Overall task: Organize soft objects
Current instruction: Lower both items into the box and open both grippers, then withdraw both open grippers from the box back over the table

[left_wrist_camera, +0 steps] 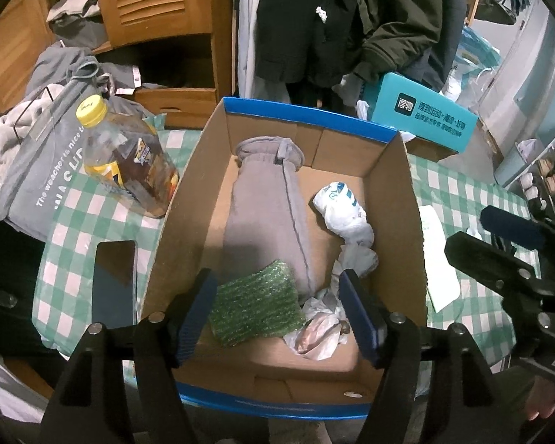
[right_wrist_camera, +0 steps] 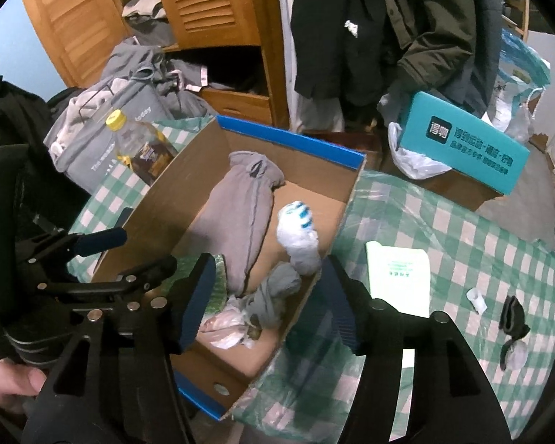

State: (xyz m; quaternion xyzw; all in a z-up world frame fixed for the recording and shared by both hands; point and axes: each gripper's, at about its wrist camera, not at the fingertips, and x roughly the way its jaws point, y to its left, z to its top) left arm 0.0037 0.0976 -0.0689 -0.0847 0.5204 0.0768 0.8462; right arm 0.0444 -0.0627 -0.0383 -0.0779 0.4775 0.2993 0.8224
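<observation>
An open cardboard box (left_wrist_camera: 399,199) (right_wrist_camera: 188,351) with a blue rim stands on a green checked tablecloth. Inside lie a rolled grey cloth (left_wrist_camera: 266,214) (right_wrist_camera: 236,214), a green sponge-like pad (left_wrist_camera: 255,307), a white and blue bundle (left_wrist_camera: 336,203) (right_wrist_camera: 296,233) and crumpled plastic bags (left_wrist_camera: 322,333). My left gripper (left_wrist_camera: 277,310) is open and empty above the box's near end, its fingers either side of the green pad. My right gripper (right_wrist_camera: 270,310) is open and empty over the box's near right wall. A small dark soft item (right_wrist_camera: 512,320) lies on the cloth at right.
A bottle (left_wrist_camera: 129,162) with a yellow cap stands left of the box beside a grey bag (left_wrist_camera: 37,170). A dark phone (left_wrist_camera: 114,281) lies on the cloth. A white paper (right_wrist_camera: 397,277) lies right of the box. A teal box (right_wrist_camera: 462,148) and hanging coats are behind.
</observation>
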